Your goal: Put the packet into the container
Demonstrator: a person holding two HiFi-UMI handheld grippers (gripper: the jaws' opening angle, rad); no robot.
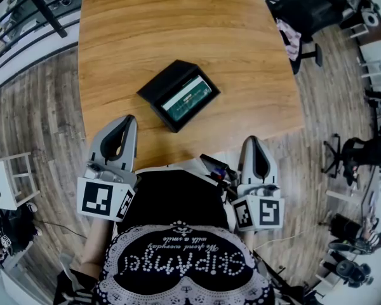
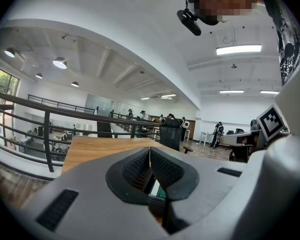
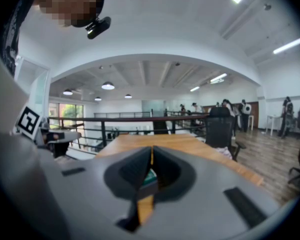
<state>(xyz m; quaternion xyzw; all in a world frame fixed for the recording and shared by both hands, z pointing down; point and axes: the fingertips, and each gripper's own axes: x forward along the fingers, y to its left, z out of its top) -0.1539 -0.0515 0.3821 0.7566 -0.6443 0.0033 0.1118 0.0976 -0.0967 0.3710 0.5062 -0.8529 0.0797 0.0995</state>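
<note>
Centre frame: packet (image 1: 187, 99) lies inside black container (image 1: 157, 84) on worktop (image 1: 146, 30). Lower frame: left claw (image 1: 129, 119), right claw (image 1: 251, 141), both clenched, empty, at worktop's near edge.

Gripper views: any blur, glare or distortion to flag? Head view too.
Left gripper view: heavy fisheye, railing bows, dark corners, left gripper fairly sharp. Right gripper view: softer, right gripper out of focus, strip light clipped white. Head view: table edges bulge, container crisp at centre.
</note>
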